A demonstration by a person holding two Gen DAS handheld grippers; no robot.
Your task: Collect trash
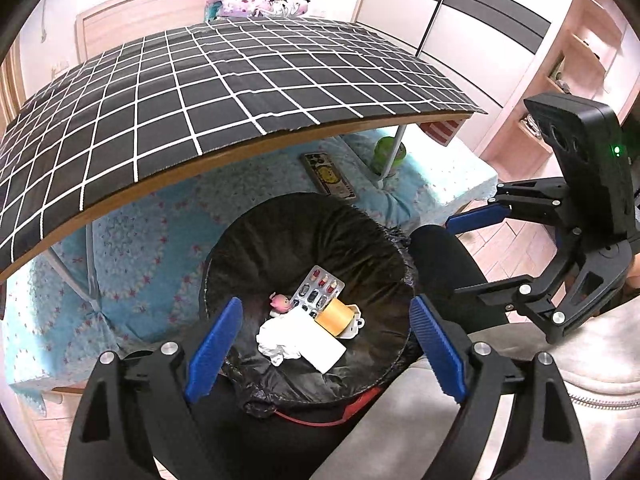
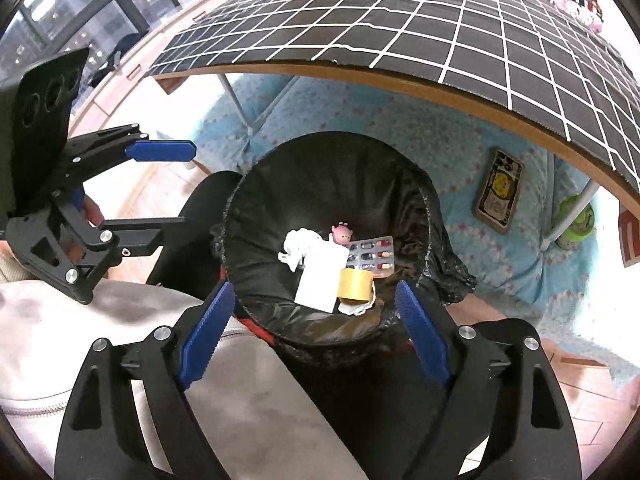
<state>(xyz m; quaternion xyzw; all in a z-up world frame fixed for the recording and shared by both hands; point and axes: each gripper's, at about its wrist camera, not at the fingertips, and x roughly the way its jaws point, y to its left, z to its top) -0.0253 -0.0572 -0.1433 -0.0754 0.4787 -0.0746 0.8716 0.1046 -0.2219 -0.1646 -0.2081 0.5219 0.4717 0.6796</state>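
A bin lined with a black bag (image 1: pixel 280 220) (image 2: pixel 320 160) stands below both grippers. In it lie a crumpled white tissue (image 1: pixel 276 340) (image 2: pixel 294 244), a white card (image 1: pixel 322 346) (image 2: pixel 324 280), a yellow tape roll (image 1: pixel 334 316) (image 2: pixel 356 284), a pill blister pack (image 1: pixel 318 292) (image 2: pixel 372 256) and a small pink toy (image 1: pixel 280 302) (image 2: pixel 341 234). My left gripper (image 1: pixel 326 344) (image 2: pixel 176 188) hangs open above the bin with nothing between its blue pads. To its right, my right gripper (image 2: pixel 316 332) (image 1: pixel 472 256) is also open and holds nothing.
A table with a black checked cloth (image 1: pixel 200 92) (image 2: pixel 440 32) overhangs a bed with a blue sheet (image 1: pixel 140 240) behind the bin. A banknote-print card (image 1: pixel 328 174) (image 2: pixel 498 196) and a green bottle (image 1: pixel 388 152) (image 2: pixel 576 220) lie there. A person's black trouser leg (image 1: pixel 440 256) adjoins the bin.
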